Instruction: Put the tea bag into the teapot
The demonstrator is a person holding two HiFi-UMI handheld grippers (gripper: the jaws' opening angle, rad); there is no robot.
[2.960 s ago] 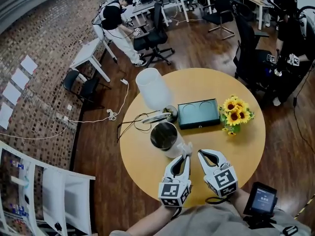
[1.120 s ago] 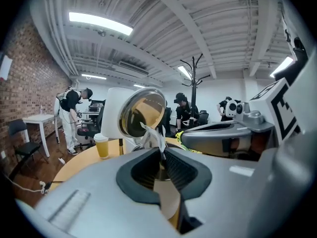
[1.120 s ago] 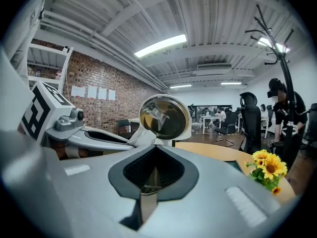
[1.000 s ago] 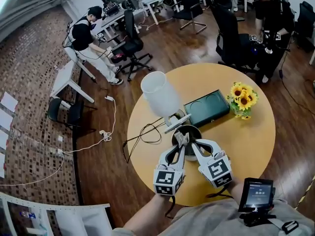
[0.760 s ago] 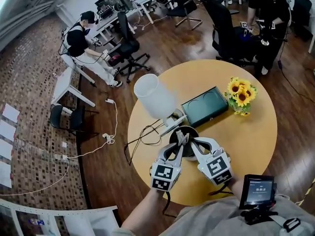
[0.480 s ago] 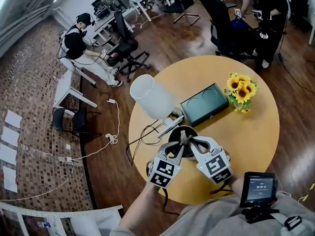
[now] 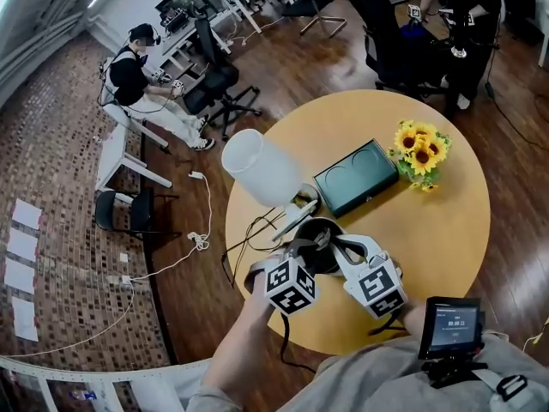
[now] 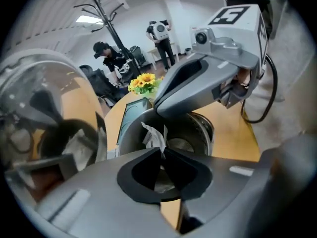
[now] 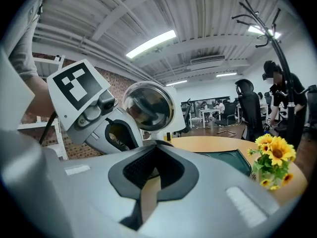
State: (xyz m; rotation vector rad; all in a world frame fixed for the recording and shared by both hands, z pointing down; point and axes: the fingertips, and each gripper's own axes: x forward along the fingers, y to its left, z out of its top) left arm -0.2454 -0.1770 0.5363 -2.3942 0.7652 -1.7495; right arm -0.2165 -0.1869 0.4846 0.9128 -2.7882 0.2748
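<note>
The metal teapot [image 7: 319,228] stands lidless on the round yellow table [image 7: 429,230], just in front of the lamp. My left gripper [image 7: 314,244] hangs over its mouth, shut on a crumpled white tea bag [image 8: 154,134]. In the left gripper view the bag sticks up from the jaw tips [image 8: 162,150] above the pot's open rim [image 8: 208,128]. My right gripper [image 7: 331,244] is close beside the left one at the pot's near edge. Its jaws [image 9: 154,157] are shut, and I see nothing between them.
A white-shaded lamp [image 7: 257,168] with a shiny metal base [image 9: 148,105] stands behind the teapot, its cable [image 7: 249,230] trailing off the table's left edge. A dark green tray [image 7: 360,177] and a bunch of sunflowers [image 7: 420,154] lie farther right. A phone [image 7: 450,326] is at my right.
Over three seconds both grippers rose from the table's near edge to the teapot's mouth. In the last half second the left gripper rolled to the left, its tips staying over the pot.
</note>
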